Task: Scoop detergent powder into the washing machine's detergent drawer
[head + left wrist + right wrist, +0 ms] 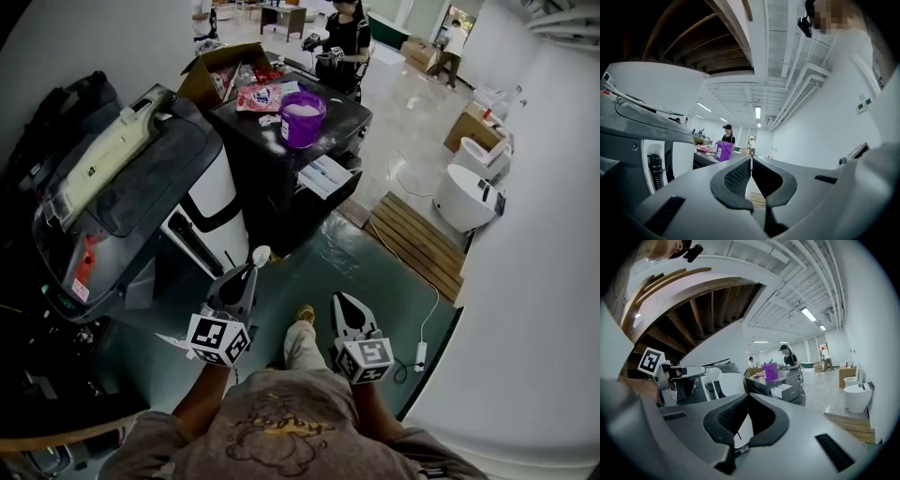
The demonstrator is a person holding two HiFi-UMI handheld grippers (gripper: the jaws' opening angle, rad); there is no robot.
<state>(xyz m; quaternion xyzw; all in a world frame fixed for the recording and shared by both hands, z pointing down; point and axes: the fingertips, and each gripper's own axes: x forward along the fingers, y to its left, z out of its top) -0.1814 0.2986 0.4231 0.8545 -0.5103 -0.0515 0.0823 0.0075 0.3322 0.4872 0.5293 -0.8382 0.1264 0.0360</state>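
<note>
Low by the person's body, the right gripper (338, 298) has its jaws pressed together on nothing. The left gripper (250, 270) pinches a small white scoop (261, 253), only a thin sliver in its own view. The washing machine (141, 197) stands left, its detergent drawer impossible to pick out. Farther off, the purple powder tub (302, 120) sits on a black table (349, 111)
</note>
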